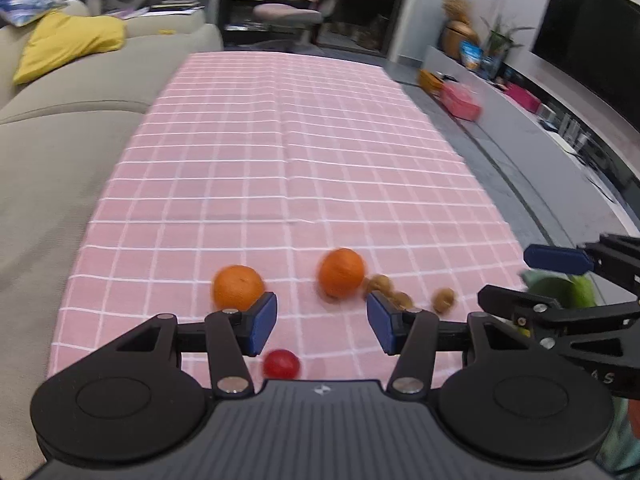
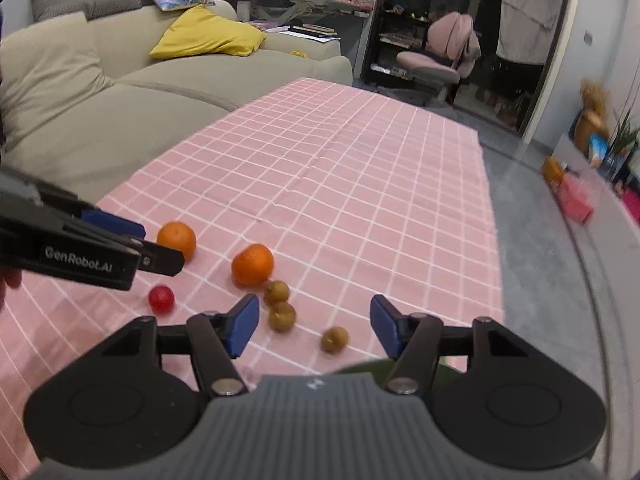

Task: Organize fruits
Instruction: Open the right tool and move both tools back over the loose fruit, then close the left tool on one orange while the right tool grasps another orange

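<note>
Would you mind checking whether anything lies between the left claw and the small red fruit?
Nothing visible does: the left claw stands open just above the small red fruit, with only bare pink tablecloth around it.

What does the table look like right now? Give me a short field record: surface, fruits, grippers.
surface: pink checked tablecloth, sofa beside it
oranges: two, apart; left orange, right orange
red fruit: one small red fruit, nearest the left gripper
brown fruits: three small brown fruits, two close together by the right orange, one apart
green item: partly seen at the near right edge, kind unclear
left gripper: open, nothing between the pads
right gripper: open, above the brown fruits, holding nothing
</note>
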Demonstrator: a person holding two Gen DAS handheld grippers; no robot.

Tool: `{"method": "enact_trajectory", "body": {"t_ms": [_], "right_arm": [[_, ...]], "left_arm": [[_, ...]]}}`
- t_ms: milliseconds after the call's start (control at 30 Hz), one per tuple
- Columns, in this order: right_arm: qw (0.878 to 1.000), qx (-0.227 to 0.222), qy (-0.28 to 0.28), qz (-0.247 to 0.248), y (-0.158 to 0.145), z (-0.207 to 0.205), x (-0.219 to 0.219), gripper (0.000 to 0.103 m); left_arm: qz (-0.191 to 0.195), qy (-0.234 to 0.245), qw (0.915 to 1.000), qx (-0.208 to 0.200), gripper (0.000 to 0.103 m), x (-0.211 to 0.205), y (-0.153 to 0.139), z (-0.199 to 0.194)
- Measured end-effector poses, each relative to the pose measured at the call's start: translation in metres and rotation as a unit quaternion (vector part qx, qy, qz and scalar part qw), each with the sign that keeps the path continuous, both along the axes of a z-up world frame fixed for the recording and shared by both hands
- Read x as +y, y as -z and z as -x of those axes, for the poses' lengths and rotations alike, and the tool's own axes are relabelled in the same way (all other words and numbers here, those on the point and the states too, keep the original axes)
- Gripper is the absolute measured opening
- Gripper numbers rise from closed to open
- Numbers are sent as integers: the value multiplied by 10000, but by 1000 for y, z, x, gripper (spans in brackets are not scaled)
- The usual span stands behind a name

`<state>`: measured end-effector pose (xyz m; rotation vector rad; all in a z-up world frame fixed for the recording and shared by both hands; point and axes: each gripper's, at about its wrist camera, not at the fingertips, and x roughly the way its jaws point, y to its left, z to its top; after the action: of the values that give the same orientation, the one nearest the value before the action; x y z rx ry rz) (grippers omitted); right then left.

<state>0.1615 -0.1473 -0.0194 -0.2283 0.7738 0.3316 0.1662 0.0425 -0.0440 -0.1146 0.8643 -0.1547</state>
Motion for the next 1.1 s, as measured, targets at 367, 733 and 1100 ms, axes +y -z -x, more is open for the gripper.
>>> {"method": "enact_trajectory", "body": {"t_ms": [367,733,1100], "right_arm": [[9982,434,-396,76,43,-49,49,48],[9916,581,-982,611,78,-82,83,48],[9886,672,-1108,767,83,-93,92,45]], "left_arm": [[-4,-665,9962,562,61,31,37,-32],[-63,-727,9952,648,62,32,50,-59],[-17,-993,9914,848,57,41,59,-69]]}}
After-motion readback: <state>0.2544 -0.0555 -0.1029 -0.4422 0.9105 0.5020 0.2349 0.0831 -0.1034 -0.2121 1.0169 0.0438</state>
